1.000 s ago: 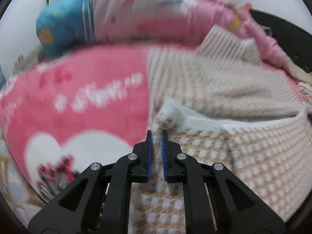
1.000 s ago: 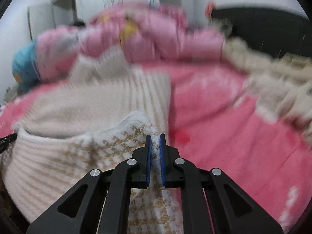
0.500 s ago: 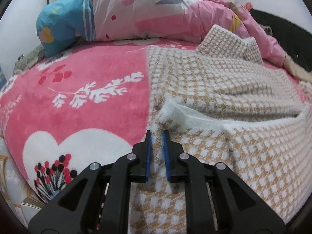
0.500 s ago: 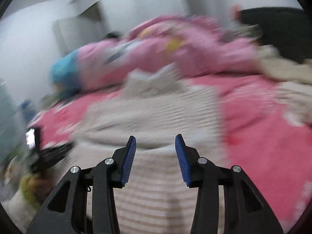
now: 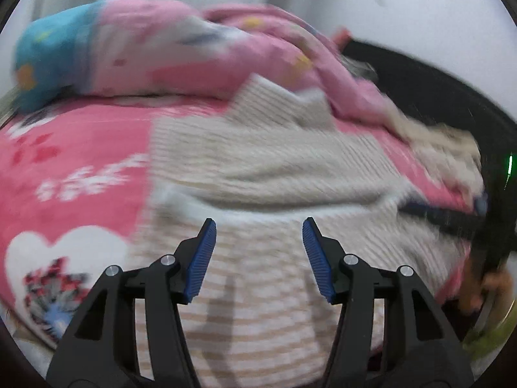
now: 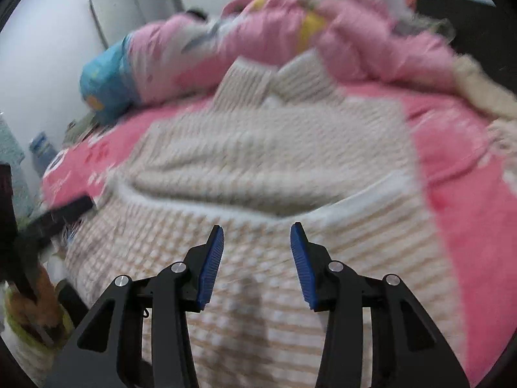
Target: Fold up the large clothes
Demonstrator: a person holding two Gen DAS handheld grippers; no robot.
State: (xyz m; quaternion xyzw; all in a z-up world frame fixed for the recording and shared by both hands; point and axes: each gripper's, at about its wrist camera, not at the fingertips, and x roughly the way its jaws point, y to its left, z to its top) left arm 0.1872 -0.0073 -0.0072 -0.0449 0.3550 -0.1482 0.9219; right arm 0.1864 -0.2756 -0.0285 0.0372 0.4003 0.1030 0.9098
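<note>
Pink bed (image 5: 74, 148): sweater (image 5: 265, 168) beyond hand-held grippers (image 5: 258, 258).

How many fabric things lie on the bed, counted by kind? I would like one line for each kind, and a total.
Sweater: 1
Quilt: 1
Blanket: 1
Other cream garment at the right side, too blurred to name: 1
Total: 4

Sweater (image 5: 274, 168): soft fuzzy knit, cream-tan check, matt. Blanket (image 5: 80, 148): plush pink fleece, printed. Quilt (image 6: 339, 42): smooth thin cloth. Left gripper (image 5: 258, 258) and right gripper (image 6: 257, 262): matt black plastic, ribbed blue pads (image 6: 211, 265), shiny metal screws.
</note>
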